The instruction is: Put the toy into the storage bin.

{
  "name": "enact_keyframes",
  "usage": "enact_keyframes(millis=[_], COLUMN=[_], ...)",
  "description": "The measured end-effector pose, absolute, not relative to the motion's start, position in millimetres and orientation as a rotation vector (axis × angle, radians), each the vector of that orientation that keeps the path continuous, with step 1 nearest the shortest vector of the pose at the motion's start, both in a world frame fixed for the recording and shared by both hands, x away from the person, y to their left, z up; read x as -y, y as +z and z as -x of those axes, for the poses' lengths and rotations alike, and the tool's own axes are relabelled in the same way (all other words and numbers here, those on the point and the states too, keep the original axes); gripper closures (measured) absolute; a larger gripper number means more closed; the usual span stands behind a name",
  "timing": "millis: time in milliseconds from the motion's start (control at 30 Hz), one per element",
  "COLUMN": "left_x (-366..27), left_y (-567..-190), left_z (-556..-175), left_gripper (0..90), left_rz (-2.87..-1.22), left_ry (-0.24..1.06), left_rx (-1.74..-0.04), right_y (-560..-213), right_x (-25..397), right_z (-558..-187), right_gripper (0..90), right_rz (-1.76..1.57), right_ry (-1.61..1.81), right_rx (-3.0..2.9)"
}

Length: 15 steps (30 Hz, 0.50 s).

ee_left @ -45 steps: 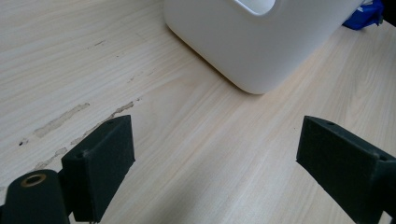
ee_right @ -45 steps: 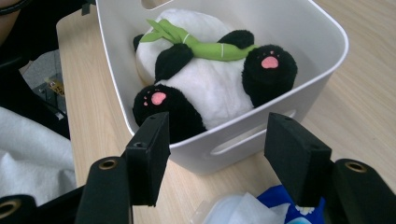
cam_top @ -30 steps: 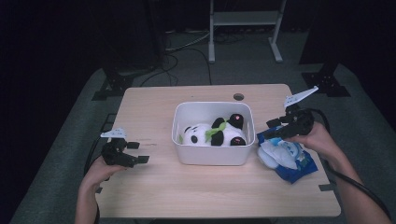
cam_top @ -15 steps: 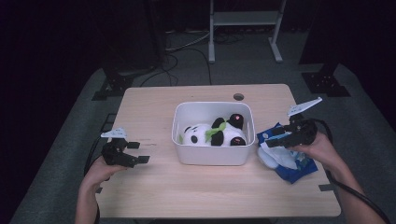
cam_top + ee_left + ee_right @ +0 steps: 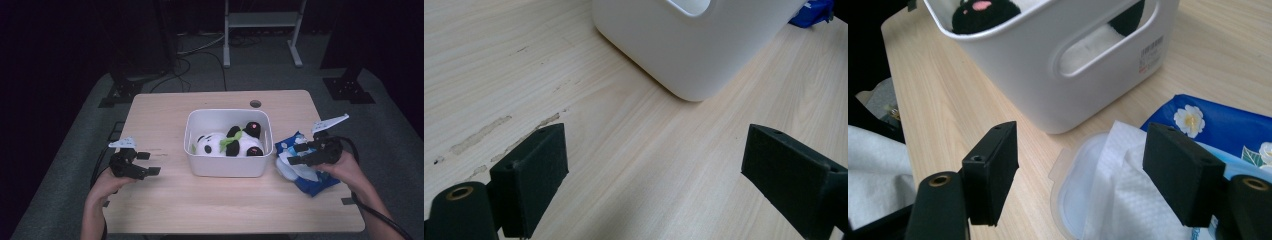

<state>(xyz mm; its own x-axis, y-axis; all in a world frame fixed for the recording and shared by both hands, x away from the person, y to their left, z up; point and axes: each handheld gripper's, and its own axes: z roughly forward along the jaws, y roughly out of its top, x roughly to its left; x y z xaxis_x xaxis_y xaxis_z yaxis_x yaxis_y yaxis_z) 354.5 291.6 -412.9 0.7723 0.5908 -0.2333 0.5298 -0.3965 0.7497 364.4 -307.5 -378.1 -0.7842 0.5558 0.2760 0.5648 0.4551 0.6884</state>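
Note:
A white plastic bin stands mid-table with a black-and-white panda plush lying inside. Just right of the bin lies a blue wet-wipes pack, lid flipped up, with a white wipe sticking out. My right gripper hovers open over the pack's near end, its jaws straddling the wipe without touching it. The bin's handle wall and the panda's ear lie just ahead of that gripper. My left gripper rests open and empty on the table left of the bin.
A small round hole marks the tabletop behind the bin. Scuffs mark the wood by the left gripper. A metal stand and cables lie on the dark floor beyond the table.
The right gripper has dropped from beside the bin's right rim toward the person, down over the wipes pack. The left gripper has stayed still.

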Motion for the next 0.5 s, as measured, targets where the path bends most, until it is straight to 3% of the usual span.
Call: enact_keyframes(millis=[500], left_x=[-291], left_y=[-413], left_z=[-354], left_gripper=[10.0], left_rz=[-2.078], left_ry=[0.083], left_rx=[-0.833], right_y=[-392], right_x=[318], right_z=[-348], right_gripper=[28.3], right_rz=[1.077], right_ry=[-1.317], right_rx=[2.624])
